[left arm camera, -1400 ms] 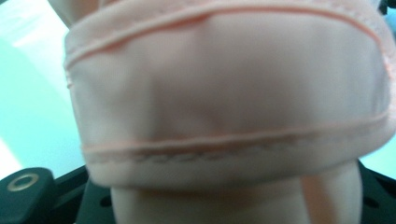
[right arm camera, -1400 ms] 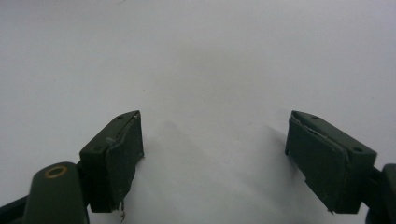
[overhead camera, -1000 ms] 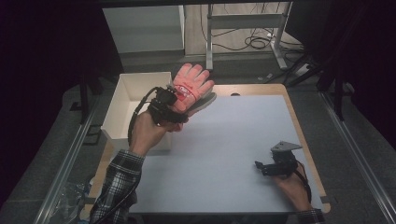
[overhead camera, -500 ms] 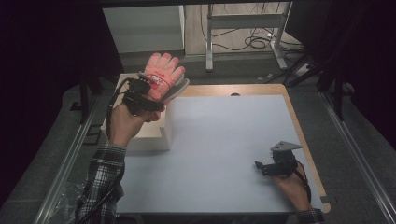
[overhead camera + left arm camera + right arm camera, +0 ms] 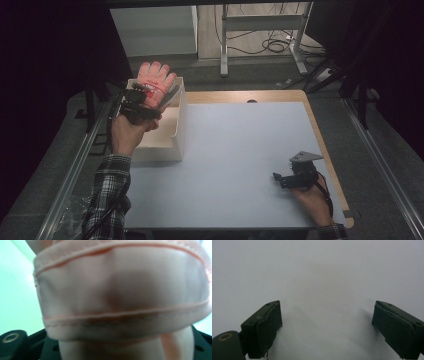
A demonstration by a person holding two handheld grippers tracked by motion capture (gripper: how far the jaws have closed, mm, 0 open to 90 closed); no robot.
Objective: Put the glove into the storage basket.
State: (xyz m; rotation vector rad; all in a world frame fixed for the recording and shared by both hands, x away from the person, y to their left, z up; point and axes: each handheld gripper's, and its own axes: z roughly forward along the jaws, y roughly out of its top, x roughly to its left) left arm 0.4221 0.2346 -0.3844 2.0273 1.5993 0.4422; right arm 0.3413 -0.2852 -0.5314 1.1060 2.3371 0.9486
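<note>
Left claw (image 5: pixel 150 97) clamped on pink glove (image 5: pixel 155 82) above white box (image 5: pixel 177 135), its hem stitching close-up; right claw (image 5: pixel 327 325) wide, empty.

We see a pink glove (image 5: pixel 156 82) with a bit of red on it. Up close, in the left gripper view, the glove (image 5: pixel 120 297) looks pale pink with thin pink lines sewn across it. The left gripper (image 5: pixel 142 102) is black. The box (image 5: pixel 177 127) is white. The table (image 5: pixel 240 150) is pale grey with a light brown edge. The sleeve (image 5: pixel 107 195) has black and white checks. The right gripper (image 5: pixel 287 179) is black with a grey plate (image 5: pixel 306 157) on top.
</note>
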